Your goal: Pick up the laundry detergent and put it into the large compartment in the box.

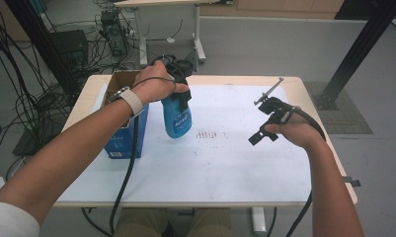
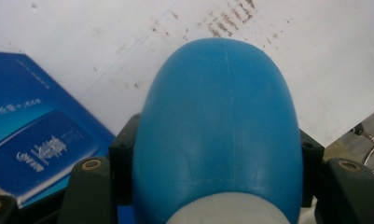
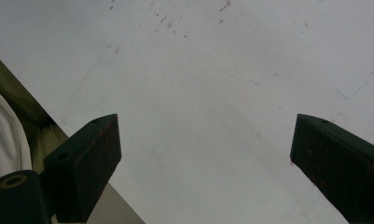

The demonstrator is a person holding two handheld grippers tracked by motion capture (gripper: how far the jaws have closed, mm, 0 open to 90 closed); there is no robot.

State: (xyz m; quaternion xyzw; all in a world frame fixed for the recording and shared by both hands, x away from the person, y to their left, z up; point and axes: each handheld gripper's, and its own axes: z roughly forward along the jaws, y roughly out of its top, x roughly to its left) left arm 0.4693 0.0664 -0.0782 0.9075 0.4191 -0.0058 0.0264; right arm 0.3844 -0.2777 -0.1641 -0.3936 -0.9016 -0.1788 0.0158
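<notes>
my left hand-held gripper (image 1: 178, 94) is clamped around a blue bottle (image 1: 177, 118), its jaws pressing both sides near the white neck, and the bottle hangs above the table (image 1: 225, 163), just beside the blue box (image 1: 126, 133). my right hand-held gripper (image 1: 267, 123) hovers spread wide, holding nothing, well apart from the bottle. i judge this the carrying step; next i should steady the bottle upright and set it down on the white sheet (image 1: 245, 148).

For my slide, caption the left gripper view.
Left gripper clamps a blue bottle above the table, beside a blue box.
</notes>
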